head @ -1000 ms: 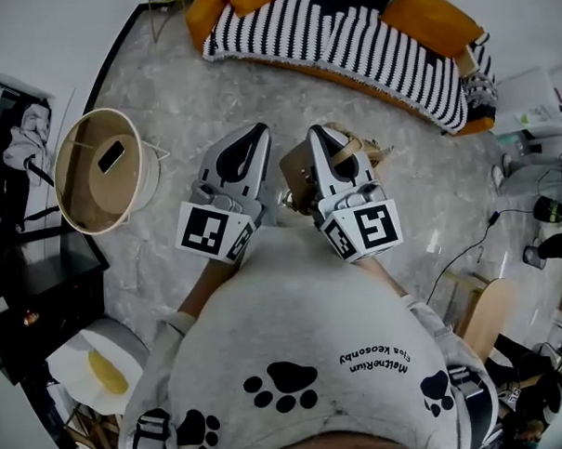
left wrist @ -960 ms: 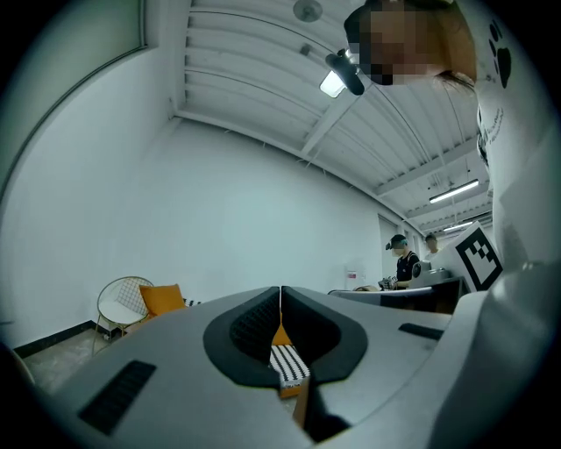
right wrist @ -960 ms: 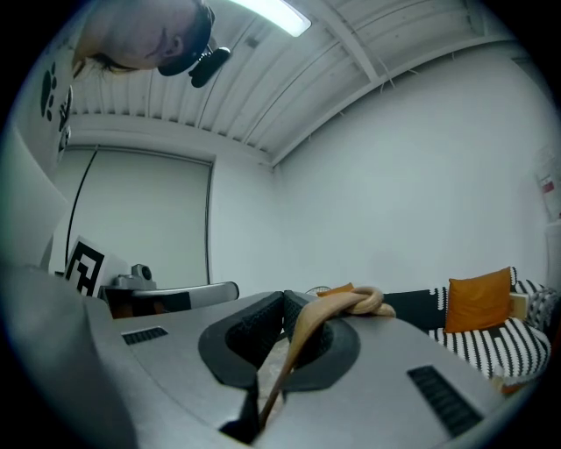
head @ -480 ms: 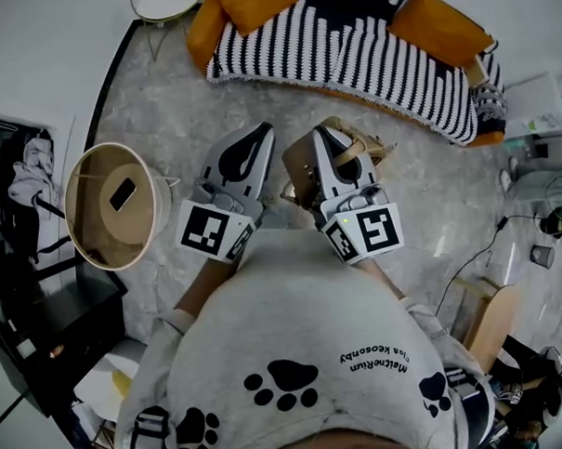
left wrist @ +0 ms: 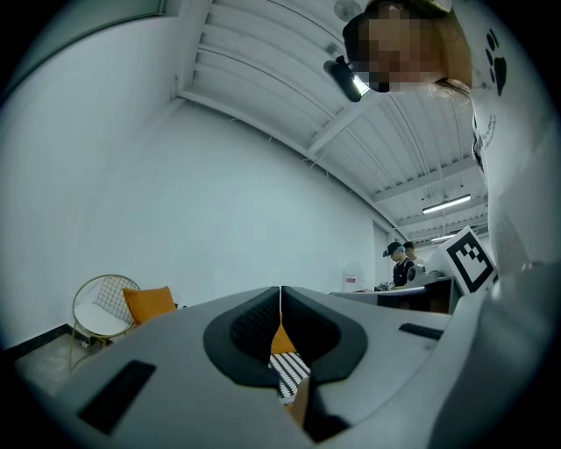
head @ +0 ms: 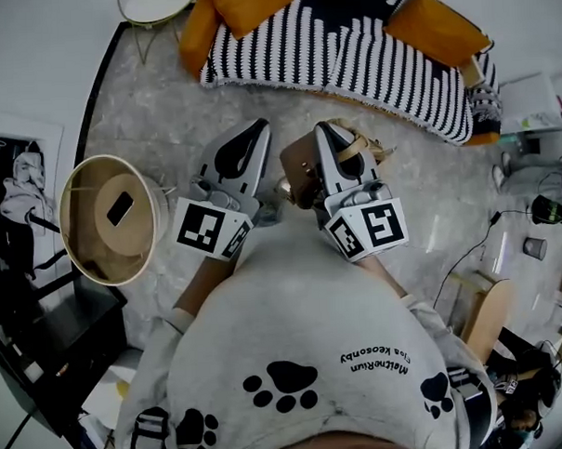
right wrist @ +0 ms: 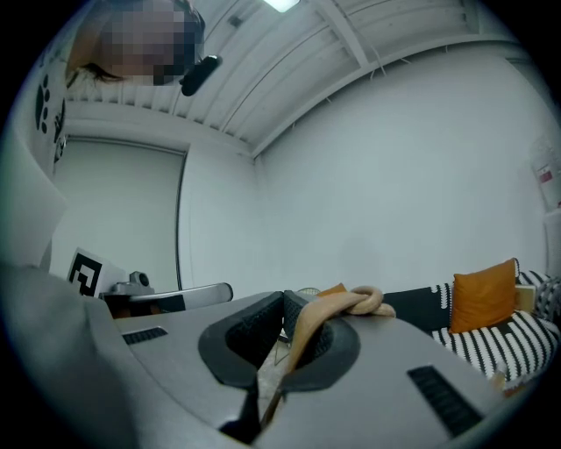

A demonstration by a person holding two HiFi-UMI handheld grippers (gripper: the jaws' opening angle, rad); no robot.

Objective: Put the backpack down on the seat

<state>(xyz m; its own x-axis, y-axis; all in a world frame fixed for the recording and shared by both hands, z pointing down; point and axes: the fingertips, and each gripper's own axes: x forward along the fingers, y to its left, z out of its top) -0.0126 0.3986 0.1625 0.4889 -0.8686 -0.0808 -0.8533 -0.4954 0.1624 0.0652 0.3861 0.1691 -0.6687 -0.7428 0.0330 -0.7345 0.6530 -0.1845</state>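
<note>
At 9 o'clock of the hands in the head view, a round tan tub [head: 109,217] is standing on the floor, well apart from the task.

The left gripper [head: 254,129] is pointing toward 1 o'clock. In the left gripper view its tips [left wrist: 280,294] are meeting, with nothing pinched between them. Only the sofa's stripes are showing through the hollow behind them. This hand is idling beside the load, not bearing it.

Between the two grippers, the backpack [head: 297,167] is hanging. Its brown panel is showing at about 8 o'clock of the right gripper's tips. It looks to be dangling straight down from the strap, so its long axis is likely running away from the camera. How its front is facing cannot be made out.

The right gripper [head: 325,131] is pointing toward 11 o'clock and is clamping the tan strap [head: 363,150]. In the right gripper view the jaws [right wrist: 282,298] are pressing on that strap [right wrist: 337,307], whose knotted loop is spilling over the right jaw. This is the hand doing the work.

The seat, a striped sofa [head: 348,48], is lying at 12 o'clock of both grippers, near but not yet under the backpack. Its long axis is running roughly 9 to 3 o'clock, dipping at the right end. The coming move is therefore looking like a straight advance toward 12 o'clock.
</note>
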